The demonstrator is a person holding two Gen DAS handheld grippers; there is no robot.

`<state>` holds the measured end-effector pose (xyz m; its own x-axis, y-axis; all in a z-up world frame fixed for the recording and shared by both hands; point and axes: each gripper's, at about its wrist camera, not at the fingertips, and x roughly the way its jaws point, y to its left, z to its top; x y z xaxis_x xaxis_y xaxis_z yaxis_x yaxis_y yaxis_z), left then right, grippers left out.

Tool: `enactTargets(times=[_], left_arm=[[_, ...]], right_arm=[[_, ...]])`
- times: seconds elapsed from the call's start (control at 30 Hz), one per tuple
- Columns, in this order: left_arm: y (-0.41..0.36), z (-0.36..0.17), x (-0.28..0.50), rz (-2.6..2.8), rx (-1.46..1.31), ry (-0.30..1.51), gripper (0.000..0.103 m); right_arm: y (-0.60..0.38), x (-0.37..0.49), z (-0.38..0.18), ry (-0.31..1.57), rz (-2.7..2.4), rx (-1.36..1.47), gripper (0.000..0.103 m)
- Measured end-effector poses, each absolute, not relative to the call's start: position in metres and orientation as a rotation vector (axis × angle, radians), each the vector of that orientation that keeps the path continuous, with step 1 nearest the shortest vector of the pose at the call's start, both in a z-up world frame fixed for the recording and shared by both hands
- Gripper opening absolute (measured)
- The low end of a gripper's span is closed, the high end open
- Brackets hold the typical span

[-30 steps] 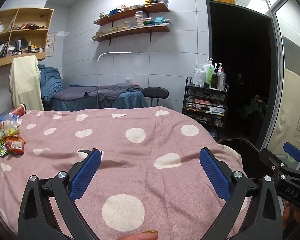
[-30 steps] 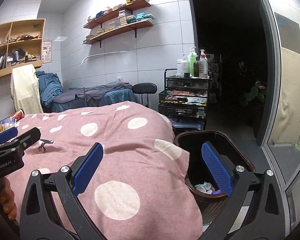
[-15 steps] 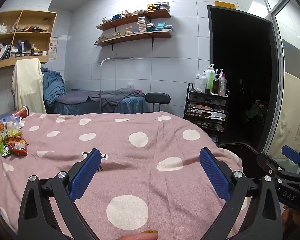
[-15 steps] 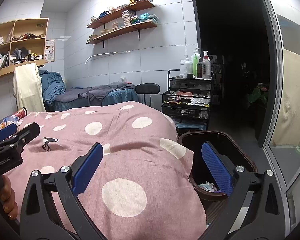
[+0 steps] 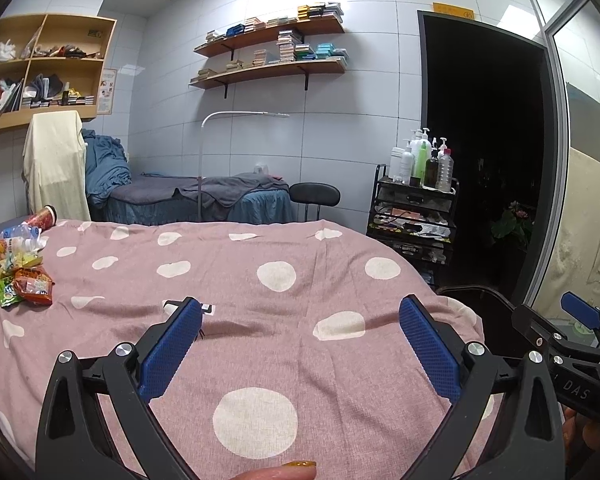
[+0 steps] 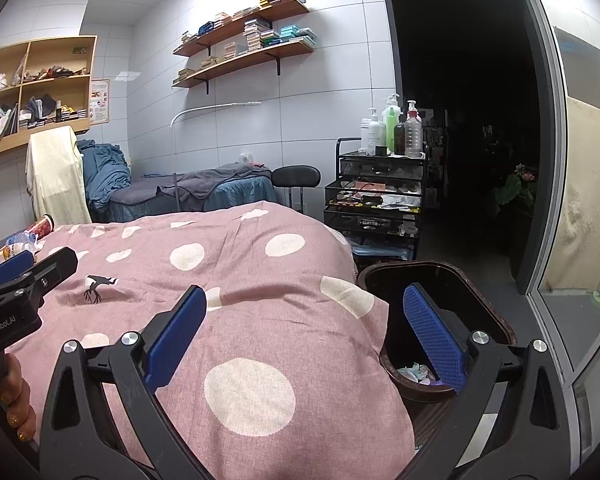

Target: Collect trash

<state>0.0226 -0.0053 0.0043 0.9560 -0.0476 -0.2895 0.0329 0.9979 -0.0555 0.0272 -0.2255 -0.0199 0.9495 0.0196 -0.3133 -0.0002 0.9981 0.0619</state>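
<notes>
Trash (image 5: 18, 268) is lying in a small heap at the left edge of the left wrist frame: snack wrappers, a crushed plastic bottle and a red cup (image 5: 42, 216) on the pink spotted bedspread (image 5: 260, 280), well apart from both tools. Over the last second both views are tilting slightly upward, so the bedspread is sitting a little lower in each frame than it was, and the heap is sliding a touch lower along the left edge; nothing on the bed is moving.

Left gripper (image 5: 300, 344) is hovering over the middle of the bedspread with its blue pads spread wide and nothing between them. Right gripper (image 6: 304, 336) is likewise standing wide apart and empty, low in the right wrist frame, with one pad over the cloth and the other over the dark bin (image 6: 488, 304) at the lower right, which is holding a few scraps at its bottom.

Judging from this, the person is only lifting and re-aiming, not yet reaching; a fresh pickup seems to be starting, and the left tool is probably the one nearer the heap.
</notes>
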Motion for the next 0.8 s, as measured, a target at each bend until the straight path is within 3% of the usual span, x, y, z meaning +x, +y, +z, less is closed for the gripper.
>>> enactTargets(times=[0.8], left_arm=[[-0.0035, 0.0026, 0.021, -0.04, -0.056, 0.298, 0.098]], right_arm=[[-0.2247, 0.0284, -0.0214, 0.322, 0.011, 0.064, 0.097]])
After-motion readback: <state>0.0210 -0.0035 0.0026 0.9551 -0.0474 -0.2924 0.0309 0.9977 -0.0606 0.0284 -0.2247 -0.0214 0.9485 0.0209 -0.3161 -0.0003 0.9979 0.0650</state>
